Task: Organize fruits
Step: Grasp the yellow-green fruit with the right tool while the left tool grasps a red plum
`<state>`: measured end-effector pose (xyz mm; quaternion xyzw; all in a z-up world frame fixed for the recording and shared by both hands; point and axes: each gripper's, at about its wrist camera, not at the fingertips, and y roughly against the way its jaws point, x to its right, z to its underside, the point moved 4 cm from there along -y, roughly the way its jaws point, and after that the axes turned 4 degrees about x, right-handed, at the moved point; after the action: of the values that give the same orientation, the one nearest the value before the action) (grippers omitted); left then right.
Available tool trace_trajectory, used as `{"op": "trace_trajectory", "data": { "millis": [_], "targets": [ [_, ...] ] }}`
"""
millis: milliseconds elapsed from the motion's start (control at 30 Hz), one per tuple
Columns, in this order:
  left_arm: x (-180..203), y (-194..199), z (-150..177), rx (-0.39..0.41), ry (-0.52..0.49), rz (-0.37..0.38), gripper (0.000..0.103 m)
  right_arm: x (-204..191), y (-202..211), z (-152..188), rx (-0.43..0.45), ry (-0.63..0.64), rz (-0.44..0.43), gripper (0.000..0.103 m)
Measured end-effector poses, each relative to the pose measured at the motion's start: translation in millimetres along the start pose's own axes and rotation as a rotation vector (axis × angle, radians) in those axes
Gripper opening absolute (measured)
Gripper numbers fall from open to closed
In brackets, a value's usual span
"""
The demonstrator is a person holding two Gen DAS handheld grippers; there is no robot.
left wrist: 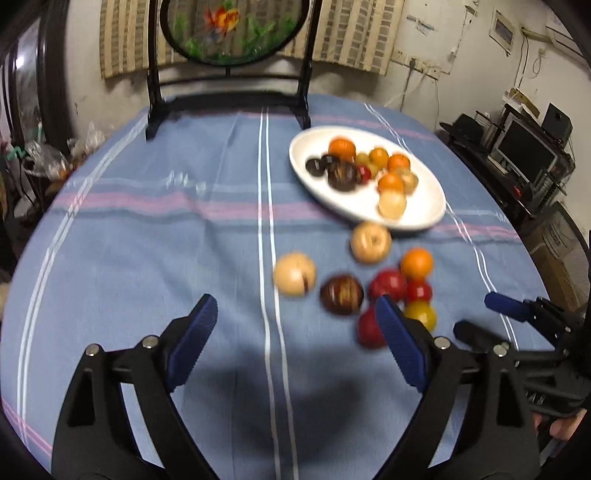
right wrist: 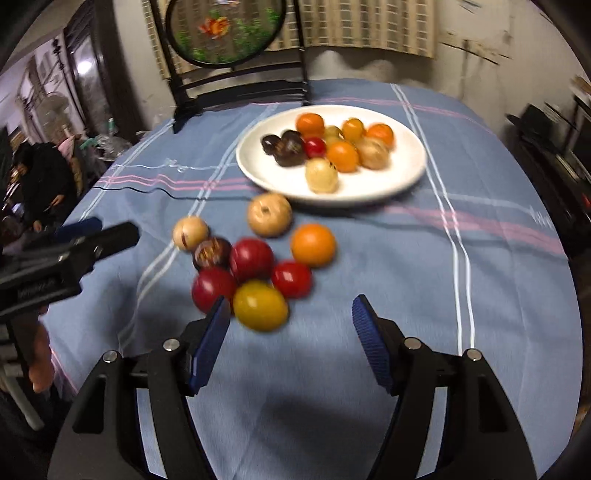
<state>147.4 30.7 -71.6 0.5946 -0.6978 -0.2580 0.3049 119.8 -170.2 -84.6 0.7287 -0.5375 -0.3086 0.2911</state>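
- Fruits lie in two groups in the left wrist view: a heap on the white oval plate (left wrist: 424, 206) at the far right of the blue striped tablecloth (left wrist: 147, 240), and a loose cluster on the cloth just in front of the plate.
- Loose cluster there: two pale beige fruits (left wrist: 294, 273), a dark brown striped fruit (left wrist: 341, 294), an orange fruit (left wrist: 416, 263), red fruits (left wrist: 388, 284) and a yellow fruit (left wrist: 423, 314), most of them touching one another.
- Left gripper (left wrist: 295, 314) hangs over bare cloth with its blue-padded jaws spread wide and nothing between them; its right finger hides part of one red fruit.
- Right gripper (left wrist: 495, 314) enters at the right edge, seen from the side; from this view its jaw state cannot be told.
- A round framed goldfish picture (left wrist: 236, 29) on a dark stand sits at the table's far edge.
- In the right wrist view, the same plate (right wrist: 406, 177) sits far and centre, holding orange, dark brown, red and pale fruits.
- Loose fruits lie before it, to the left: the yellow fruit (right wrist: 260, 304) nearest, just beside the left finger's tip.
- Right gripper (right wrist: 291, 310) has its jaws apart, holding nothing.
- Left gripper (right wrist: 92, 230) shows at the left edge.
- Both views are motion-blurred.
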Motion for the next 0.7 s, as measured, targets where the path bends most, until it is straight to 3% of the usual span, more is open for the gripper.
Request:
{"op": "trace_trajectory", "data": {
  "millis": [133,367,533,700],
  "targets": [
    [-2.5,7.2,11.6,0.011,-0.035,-0.045,0.089,-4.8,6.8,5.5,-0.002,-0.012,-0.016,0.069],
    [-3.5,20.1,14.0,0.033,-0.04,-0.032,0.09,-16.4,11.5,12.4,-0.007,-0.001,-0.03,0.069],
    [-9.4,22.2,18.2,0.031,-0.027,-0.018,0.091,-19.1,-1.2,19.8,-0.05,-0.013,-0.029,0.069],
    [-18.2,23.8,23.5,0.026,-0.016,-0.014,0.091,-21.0,-15.7,19.6,-0.039,-0.01,-0.033,0.069]
  ]
}}
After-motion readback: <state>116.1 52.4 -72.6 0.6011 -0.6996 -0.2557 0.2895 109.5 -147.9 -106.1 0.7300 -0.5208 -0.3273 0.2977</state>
